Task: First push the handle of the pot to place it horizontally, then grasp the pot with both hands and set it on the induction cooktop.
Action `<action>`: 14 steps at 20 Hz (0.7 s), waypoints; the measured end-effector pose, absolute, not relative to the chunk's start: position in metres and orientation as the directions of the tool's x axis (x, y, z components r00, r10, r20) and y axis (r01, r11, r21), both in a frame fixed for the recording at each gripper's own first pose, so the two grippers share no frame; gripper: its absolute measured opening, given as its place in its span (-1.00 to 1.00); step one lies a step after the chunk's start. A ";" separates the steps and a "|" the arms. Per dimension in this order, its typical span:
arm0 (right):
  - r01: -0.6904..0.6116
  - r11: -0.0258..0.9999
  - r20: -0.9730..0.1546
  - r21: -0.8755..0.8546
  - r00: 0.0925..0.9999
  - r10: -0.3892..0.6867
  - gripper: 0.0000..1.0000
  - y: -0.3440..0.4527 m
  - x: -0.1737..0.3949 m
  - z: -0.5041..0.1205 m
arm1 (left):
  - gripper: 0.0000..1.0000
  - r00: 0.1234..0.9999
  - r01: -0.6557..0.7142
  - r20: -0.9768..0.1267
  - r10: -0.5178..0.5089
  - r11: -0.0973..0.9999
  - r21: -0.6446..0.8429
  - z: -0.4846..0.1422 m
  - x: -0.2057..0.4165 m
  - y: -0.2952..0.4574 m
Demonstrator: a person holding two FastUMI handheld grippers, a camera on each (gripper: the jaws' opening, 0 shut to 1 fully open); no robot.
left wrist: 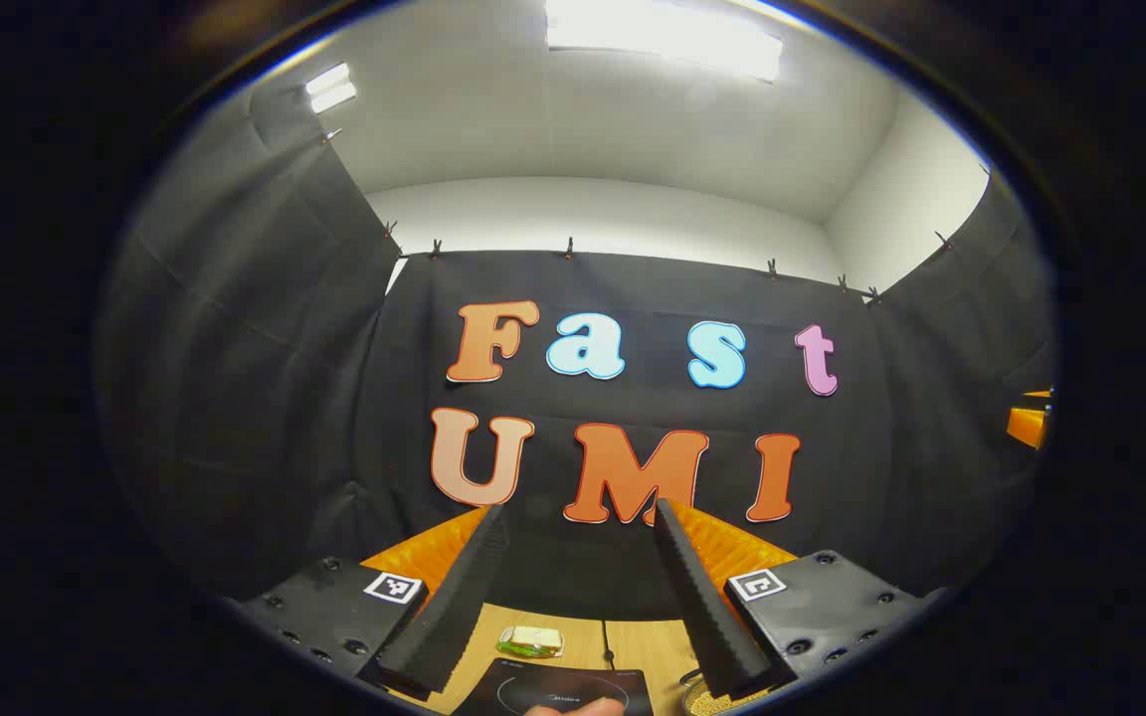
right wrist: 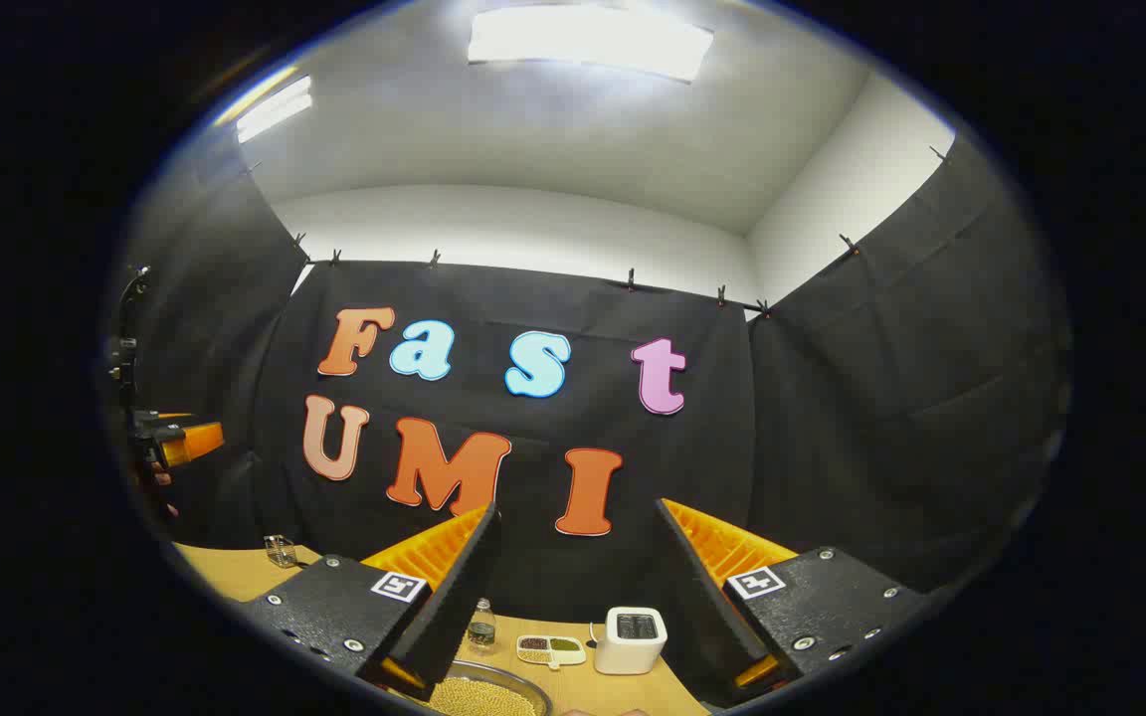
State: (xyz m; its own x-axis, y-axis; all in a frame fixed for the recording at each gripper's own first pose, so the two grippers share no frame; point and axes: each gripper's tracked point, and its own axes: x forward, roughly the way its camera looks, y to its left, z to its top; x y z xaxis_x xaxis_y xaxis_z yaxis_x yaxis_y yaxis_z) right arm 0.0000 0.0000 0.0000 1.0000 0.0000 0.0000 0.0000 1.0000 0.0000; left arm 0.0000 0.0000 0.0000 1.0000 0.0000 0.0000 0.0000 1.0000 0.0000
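In the right gripper view the pot (right wrist: 481,698) peeks in at the bottom edge: a round metal rim with small yellow beans inside. Its handle is cut off from sight. My right gripper (right wrist: 578,509) stands open above and behind it, raised toward the wall, with nothing between its fingers. In the left gripper view the black induction cooktop (left wrist: 563,688) lies on the wooden table (left wrist: 648,646), low between the fingers. My left gripper (left wrist: 578,509) is open and holds nothing. A sliver of the pot (left wrist: 698,702) shows at the bottom right.
A green and white block (left wrist: 531,641) lies behind the cooktop, and a fingertip (left wrist: 573,708) shows at the bottom edge. Behind the pot stand a white appliance (right wrist: 631,639), a small divided dish (right wrist: 551,649), a glass bottle (right wrist: 480,626) and a glass (right wrist: 280,549).
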 end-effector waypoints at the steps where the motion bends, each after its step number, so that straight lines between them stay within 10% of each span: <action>1: -0.008 1.000 -0.004 0.004 1.000 0.008 0.89 0.002 0.000 -0.001 | 0.93 1.000 -0.001 0.001 0.001 1.000 -0.007 0.000 -0.001 0.002; 14: -0.052 0.998 -0.027 0.046 0.998 0.053 0.91 0.016 0.002 -0.017 | 0.91 0.999 -0.015 -0.030 0.014 1.000 -0.017 -0.013 0.001 0.008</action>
State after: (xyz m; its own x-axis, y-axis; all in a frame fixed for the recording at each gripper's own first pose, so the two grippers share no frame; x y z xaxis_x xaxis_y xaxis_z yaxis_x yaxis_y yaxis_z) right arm 0.0015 0.0162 -0.0168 0.9982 0.0535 -0.0269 -0.0522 0.9976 0.0460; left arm 0.0012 0.0075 -0.0129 0.9994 0.0142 -0.0304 -0.0147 0.9997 -0.0170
